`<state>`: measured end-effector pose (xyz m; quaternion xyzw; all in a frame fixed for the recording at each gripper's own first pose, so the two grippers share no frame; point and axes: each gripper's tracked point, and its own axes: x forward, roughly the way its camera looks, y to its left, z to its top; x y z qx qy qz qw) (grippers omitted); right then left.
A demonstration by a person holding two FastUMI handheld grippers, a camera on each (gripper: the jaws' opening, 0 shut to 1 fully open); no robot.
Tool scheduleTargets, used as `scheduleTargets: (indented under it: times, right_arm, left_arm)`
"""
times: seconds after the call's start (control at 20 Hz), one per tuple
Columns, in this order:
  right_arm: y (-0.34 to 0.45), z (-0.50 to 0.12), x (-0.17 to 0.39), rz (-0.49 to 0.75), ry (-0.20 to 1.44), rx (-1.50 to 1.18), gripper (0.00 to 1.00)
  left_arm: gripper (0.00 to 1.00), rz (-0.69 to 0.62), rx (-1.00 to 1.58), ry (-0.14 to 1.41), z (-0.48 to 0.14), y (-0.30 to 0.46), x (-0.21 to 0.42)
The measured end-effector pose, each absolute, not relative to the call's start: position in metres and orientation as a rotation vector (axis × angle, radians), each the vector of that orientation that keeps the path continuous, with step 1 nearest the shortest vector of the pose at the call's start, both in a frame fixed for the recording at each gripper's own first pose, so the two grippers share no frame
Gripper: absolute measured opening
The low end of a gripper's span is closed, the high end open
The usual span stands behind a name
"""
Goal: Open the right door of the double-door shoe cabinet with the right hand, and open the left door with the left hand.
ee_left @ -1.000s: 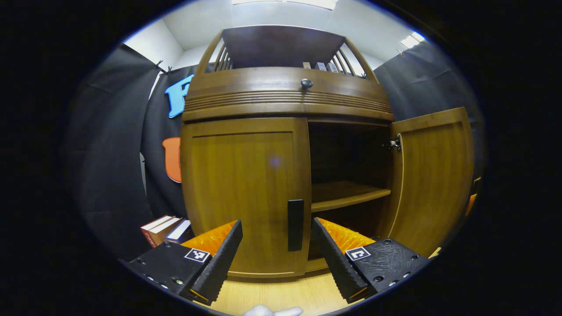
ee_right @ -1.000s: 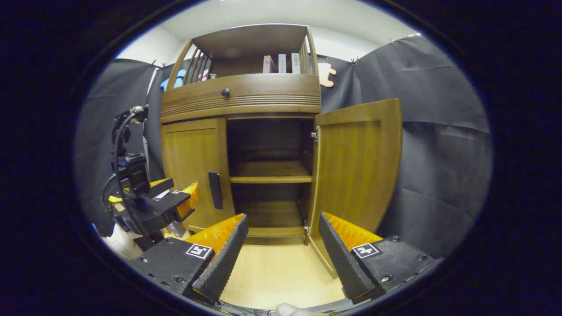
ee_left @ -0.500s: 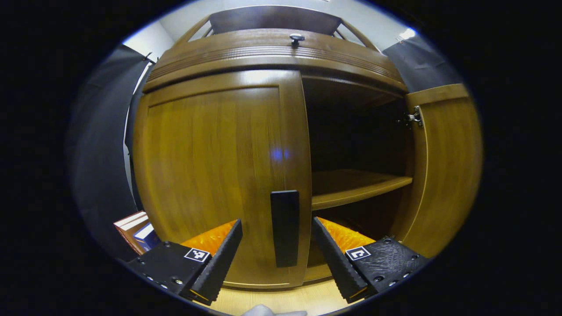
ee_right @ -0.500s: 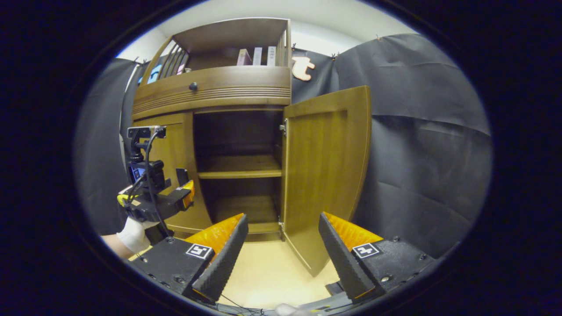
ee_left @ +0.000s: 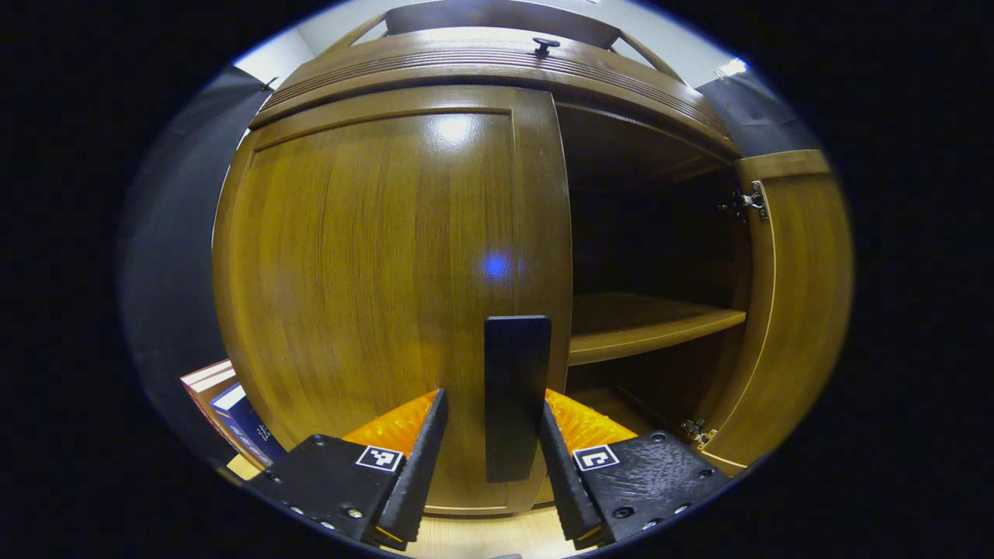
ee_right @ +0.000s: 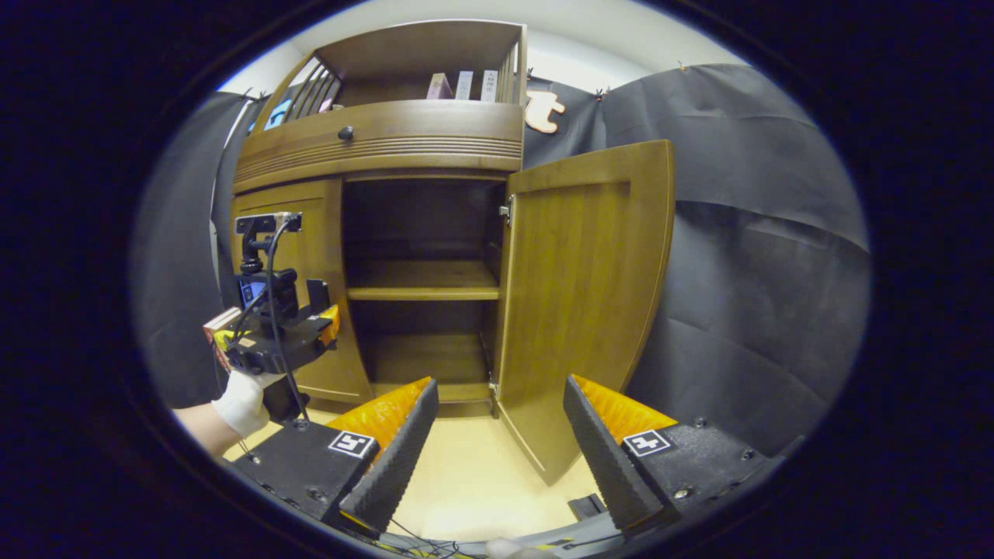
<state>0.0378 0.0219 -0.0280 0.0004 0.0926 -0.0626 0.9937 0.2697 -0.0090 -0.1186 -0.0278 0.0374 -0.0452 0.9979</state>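
The wooden shoe cabinet's left door is closed, with a black vertical handle at its right edge. My left gripper is open, and the handle stands between its fingers; the right finger is at the handle's edge, while a gap shows on the left side. The right door is swung wide open, showing a dark interior with a shelf. My right gripper is open and holds nothing, low in front of the cabinet and apart from the right door. The left gripper also appears at the left door, held by a white-gloved hand.
Books lean on the floor left of the cabinet. A drawer with a round knob runs above the doors, and books stand on the top shelf. Light wooden floor lies before the cabinet, with cables near my right gripper.
My left gripper moved in toward the left door and its fingers narrowed around the black handle. My right gripper drew back slightly from the opened right door.
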Motion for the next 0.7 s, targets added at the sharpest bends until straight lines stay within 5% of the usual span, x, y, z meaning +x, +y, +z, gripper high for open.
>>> scheduleTargets:
  times: [0.2, 0.7]
  right_arm:
    - [0.021, -0.026, 0.032, -0.134, 0.181, 0.005, 1.00]
    - [0.018, -0.024, 0.010, -0.140, 0.155, 0.020, 1.00]
  left_arm:
    - [0.24, -0.083, -0.059, 0.087, -0.119, -0.013, 0.269]
    - [0.27, -0.138, -0.056, 0.108, -0.119, -0.009, 0.232]
